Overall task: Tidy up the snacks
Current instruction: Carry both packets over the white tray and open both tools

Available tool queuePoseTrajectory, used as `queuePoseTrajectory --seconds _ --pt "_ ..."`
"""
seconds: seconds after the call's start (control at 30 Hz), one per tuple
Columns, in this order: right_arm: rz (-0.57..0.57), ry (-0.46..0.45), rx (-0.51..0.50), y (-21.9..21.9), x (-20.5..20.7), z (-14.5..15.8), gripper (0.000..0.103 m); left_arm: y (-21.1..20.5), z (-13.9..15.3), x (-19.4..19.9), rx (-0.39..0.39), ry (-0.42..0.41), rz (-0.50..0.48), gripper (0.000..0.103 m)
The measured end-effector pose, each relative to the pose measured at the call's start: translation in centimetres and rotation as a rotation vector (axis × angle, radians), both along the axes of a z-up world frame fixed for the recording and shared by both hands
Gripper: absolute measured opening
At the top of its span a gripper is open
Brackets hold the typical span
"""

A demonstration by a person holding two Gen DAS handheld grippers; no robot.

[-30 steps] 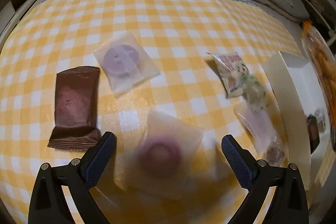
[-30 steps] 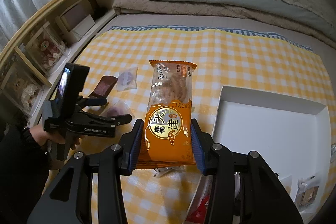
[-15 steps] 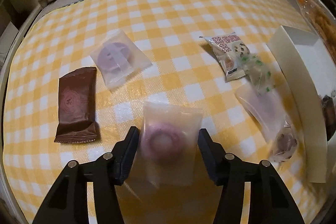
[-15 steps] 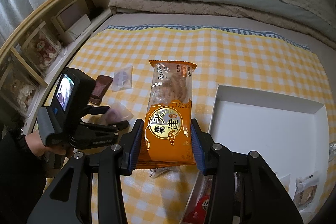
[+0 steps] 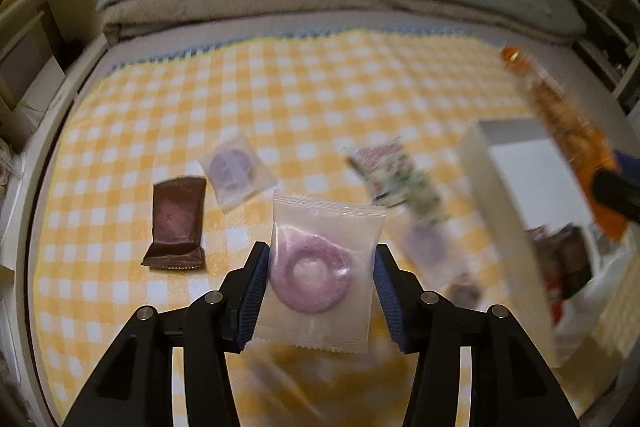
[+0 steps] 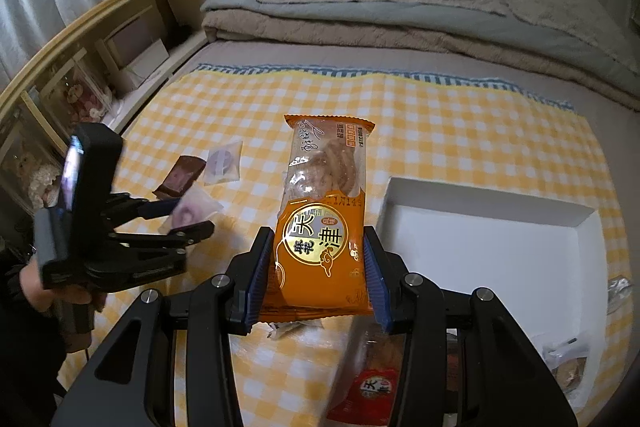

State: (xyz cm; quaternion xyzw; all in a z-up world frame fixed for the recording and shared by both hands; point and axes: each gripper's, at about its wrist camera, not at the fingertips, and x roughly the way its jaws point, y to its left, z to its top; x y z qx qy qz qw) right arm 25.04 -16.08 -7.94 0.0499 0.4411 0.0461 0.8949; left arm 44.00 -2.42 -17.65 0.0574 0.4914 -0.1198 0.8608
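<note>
My left gripper [image 5: 319, 287] is shut on a clear packet with a purple ring snack [image 5: 316, 273] and holds it above the yellow checked cloth [image 5: 280, 99]. It also shows in the right wrist view [image 6: 188, 217]. My right gripper [image 6: 318, 271] is shut on an orange biscuit pack [image 6: 324, 211], held upright above the cloth beside the white box [image 6: 492, 239]. On the cloth lie a brown wrapper [image 5: 176, 223], a second purple packet [image 5: 236, 171] and a green-white packet [image 5: 396, 179].
The white box [image 5: 500, 187] at the right holds several snacks, among them a red pack [image 6: 372, 387]. Folded blankets [image 6: 400, 23] and pillows lie behind the cloth. A wooden shelf [image 6: 80, 39] runs along the left.
My left gripper closed on the purple ring packet and lifted it off the cloth, tilting up. My right gripper kept hold of the orange pack and barely moved.
</note>
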Motion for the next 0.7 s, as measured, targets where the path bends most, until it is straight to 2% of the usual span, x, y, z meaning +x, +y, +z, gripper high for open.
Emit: queuePoseTrajectory --seconds 0.17,0.37,0.57,0.7 --pt "-0.021 -0.041 -0.048 -1.7 -1.7 1.2 0.044 -1.1 3.8 -2.8 -0.048 -0.049 0.000 0.051" --pt "-0.076 -0.049 -0.058 -4.9 -3.5 1.9 0.044 -3.6 6.4 -5.1 -0.081 -0.079 -0.011 0.051" --pt "-0.142 -0.057 -0.070 -9.0 -5.6 2.3 0.044 -7.2 7.4 -5.4 -0.125 -0.084 -0.025 0.051" --pt "-0.190 -0.054 -0.081 -11.7 -6.6 2.0 0.044 -9.7 7.1 -4.8 -0.152 -0.076 -0.045 0.051"
